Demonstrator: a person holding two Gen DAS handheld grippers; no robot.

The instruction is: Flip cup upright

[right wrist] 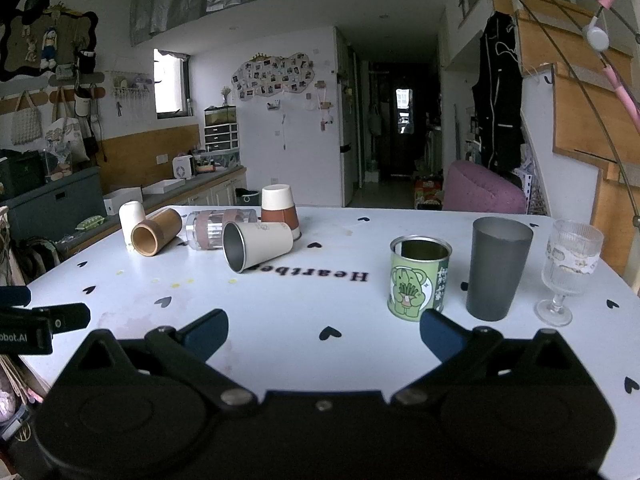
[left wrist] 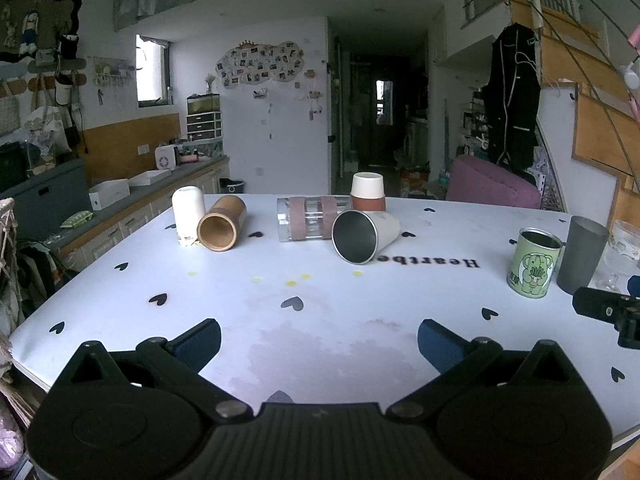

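A cream steel-lined cup lies on its side on the white table, mouth toward me. A bamboo cup and a clear ribbed cup with brown bands also lie on their sides. A white cup and a brown-and-cream cup stand upside down. My left gripper is open and empty above the near table edge, well short of the cups. My right gripper is open and empty, beside the green tin.
On the right stand the green tin, a grey tumbler and a stemmed glass, all upright. A counter runs along the left. A pink chair is behind the table.
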